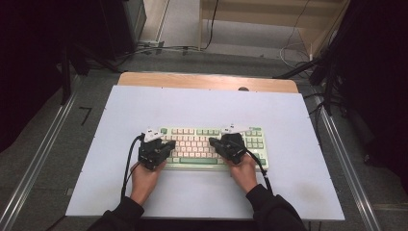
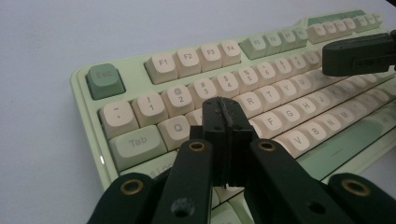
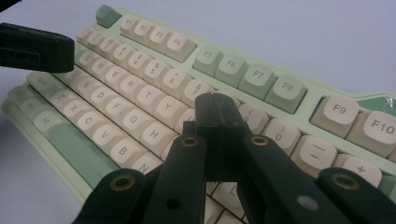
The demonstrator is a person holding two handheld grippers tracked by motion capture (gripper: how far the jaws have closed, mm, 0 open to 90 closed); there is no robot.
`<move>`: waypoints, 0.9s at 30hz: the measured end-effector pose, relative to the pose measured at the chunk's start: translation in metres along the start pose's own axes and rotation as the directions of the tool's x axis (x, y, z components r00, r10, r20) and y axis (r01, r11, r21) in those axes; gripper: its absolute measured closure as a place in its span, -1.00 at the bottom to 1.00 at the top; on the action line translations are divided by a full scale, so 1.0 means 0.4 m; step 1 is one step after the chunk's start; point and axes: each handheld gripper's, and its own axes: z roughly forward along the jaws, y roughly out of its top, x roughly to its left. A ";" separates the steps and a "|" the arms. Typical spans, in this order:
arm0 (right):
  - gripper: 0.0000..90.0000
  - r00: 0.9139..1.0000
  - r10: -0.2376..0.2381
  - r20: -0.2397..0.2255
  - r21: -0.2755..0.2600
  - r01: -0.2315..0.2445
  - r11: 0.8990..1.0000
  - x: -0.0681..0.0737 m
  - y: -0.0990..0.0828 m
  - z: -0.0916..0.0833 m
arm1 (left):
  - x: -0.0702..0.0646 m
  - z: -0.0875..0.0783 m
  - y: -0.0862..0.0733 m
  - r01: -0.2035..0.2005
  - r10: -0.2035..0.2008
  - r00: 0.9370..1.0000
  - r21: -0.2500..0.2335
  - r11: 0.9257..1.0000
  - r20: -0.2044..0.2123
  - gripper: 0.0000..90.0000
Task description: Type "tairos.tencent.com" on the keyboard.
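White table | keyboard centred | both grippers closed above keys

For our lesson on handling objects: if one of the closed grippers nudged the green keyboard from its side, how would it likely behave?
The keyboard looks like a stiff plastic slab, so it would probably slide whole rather than bend. Lying flat and low on the smooth white table, it seems unlikely to tip. Its raised keys may press down if touched from above.
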 end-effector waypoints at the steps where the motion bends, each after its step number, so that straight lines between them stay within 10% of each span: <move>1: 0.94 1.000 0.001 0.000 -0.002 -0.001 1.000 -0.001 0.000 -0.001 | -0.002 0.001 0.001 0.000 0.000 1.000 -0.003 1.000 0.001 1.00; 27: 0.94 1.000 0.017 0.000 -0.020 -0.017 1.000 -0.006 0.008 -0.018 | -0.028 0.032 0.040 -0.013 0.014 1.000 -0.008 1.000 0.020 1.00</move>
